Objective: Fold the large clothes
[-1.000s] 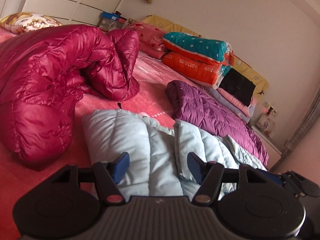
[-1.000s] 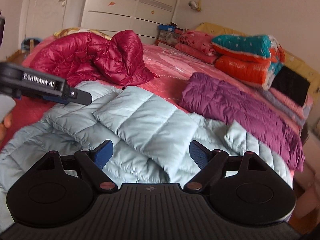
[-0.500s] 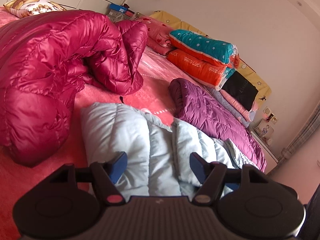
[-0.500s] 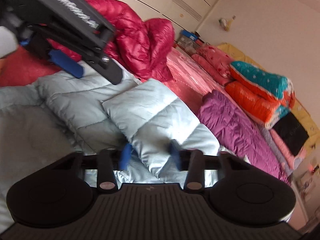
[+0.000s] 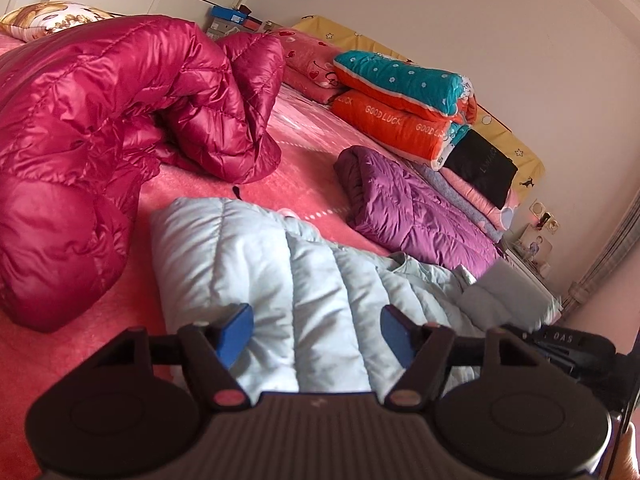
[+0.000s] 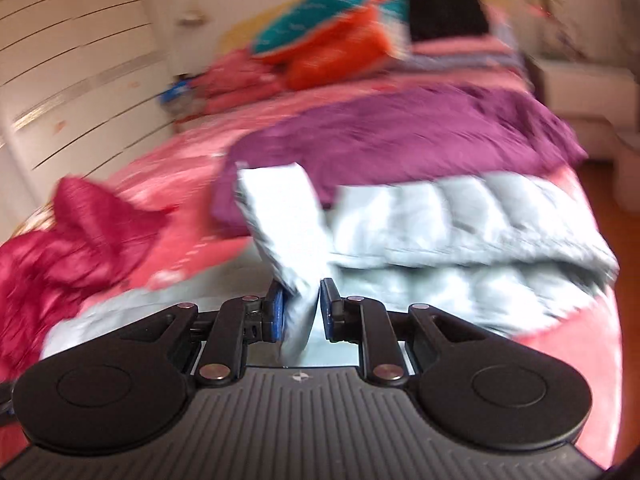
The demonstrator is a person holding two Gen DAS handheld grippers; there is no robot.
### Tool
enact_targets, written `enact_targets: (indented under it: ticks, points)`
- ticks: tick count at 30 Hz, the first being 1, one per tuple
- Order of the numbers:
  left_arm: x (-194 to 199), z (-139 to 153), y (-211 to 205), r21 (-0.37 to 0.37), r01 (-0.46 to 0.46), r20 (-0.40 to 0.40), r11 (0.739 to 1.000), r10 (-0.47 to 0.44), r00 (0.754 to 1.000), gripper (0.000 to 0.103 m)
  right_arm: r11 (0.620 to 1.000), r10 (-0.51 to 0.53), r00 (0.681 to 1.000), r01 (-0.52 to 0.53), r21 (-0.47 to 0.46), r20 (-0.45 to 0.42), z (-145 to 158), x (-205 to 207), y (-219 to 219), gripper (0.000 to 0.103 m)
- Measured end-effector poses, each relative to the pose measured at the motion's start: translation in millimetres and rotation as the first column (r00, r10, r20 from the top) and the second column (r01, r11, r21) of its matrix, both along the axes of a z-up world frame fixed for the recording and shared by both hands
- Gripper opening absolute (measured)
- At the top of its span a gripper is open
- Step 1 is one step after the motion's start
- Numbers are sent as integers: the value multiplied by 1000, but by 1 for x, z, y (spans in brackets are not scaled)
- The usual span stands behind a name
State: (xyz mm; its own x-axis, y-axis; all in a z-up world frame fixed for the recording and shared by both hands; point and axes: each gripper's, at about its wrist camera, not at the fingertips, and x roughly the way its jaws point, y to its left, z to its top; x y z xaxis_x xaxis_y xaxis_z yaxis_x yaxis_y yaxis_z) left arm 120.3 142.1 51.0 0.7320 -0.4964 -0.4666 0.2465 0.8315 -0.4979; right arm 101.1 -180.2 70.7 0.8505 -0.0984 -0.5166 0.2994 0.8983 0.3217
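Right gripper [image 6: 302, 308] fingers closing narrow, pale-blue sleeve end [image 6: 280, 216] pinched between the pads and lifted (frame blurred, exact contact hard to read). Left gripper [image 5: 316, 330] fingers wide, nothing between, hovering over the folded part of the light-blue down jacket [image 5: 280, 264]. Jacket spread on the pink bed [image 5: 316, 148], partly folded. Likely light, puffy, slick shell: springs back, slips from a shallow pinch, so best gripped at cuff, hem or quilt seams, not mid-panel. Around: crimson down jacket [image 5: 100, 128] bunched just beside on the left, purple jacket [image 5: 408, 208] near behind, stacked quilts [image 5: 400, 96] by the headboard. Crimson one crowds the fold space most.
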Motion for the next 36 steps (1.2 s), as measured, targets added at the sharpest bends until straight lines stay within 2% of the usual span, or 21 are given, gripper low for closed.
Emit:
enact_targets:
  ticks: [1,2,4,6,8,11,13,15,17,20,22,24,27,30,36]
  points:
    - [0,0,-1,3,3,1,1000,-3,1000,70,999,-21,1000,22,29,-14,-3,-3,-8,32]
    - [0,0,-2,8,8,3,1000,-8,1000,70,997,-50,998,51,55,-30,-7,-6,-16,36]
    - [-1,0,-6,20,20,10,1000,-20,1000,71,992,-91,995,94,80,-48,-12,-16,-25,59]
    - [-2,0,-10,34,35,21,999,-35,999,71,990,-111,993,114,77,-41,-13,-25,-27,69]
    - [-2,0,-14,47,49,32,998,-51,998,72,991,-125,992,126,54,-29,-11,-40,-28,69]
    - [-3,0,-19,51,73,41,996,-75,996,73,989,-146,989,146,-29,18,-2,-58,-18,70]
    - [-1,-3,-23,61,87,36,994,-89,995,74,990,-115,992,118,-74,43,2,-60,-8,70]
    - [-1,-6,-29,110,89,30,990,-93,995,74,989,-54,997,60,-132,48,8,-48,2,70]
    - [1,-10,-33,173,80,22,982,-85,996,74,985,20,999,-15,-172,27,11,-28,16,70]
    - [1,-14,-34,247,59,20,967,-66,998,74,980,116,992,-121,-160,-44,0,-9,26,70]
    - [2,-16,-32,281,35,27,959,-44,999,74,972,137,987,-151,-181,-89,-9,4,32,70]
    - [3,-18,-27,281,16,21,960,-23,1000,74,962,154,982,-175,-210,-111,-16,14,39,73]
    - [5,-20,-25,286,5,16,958,-10,1000,74,946,166,979,-193,-260,-122,-20,22,51,85]
    - [6,-23,-25,311,-7,21,950,0,1000,74,931,175,975,-209,-300,-135,-28,31,58,87]
    - [7,-28,-21,312,-22,26,950,14,1000,74,920,198,968,-239,-312,-156,-38,40,69,96]
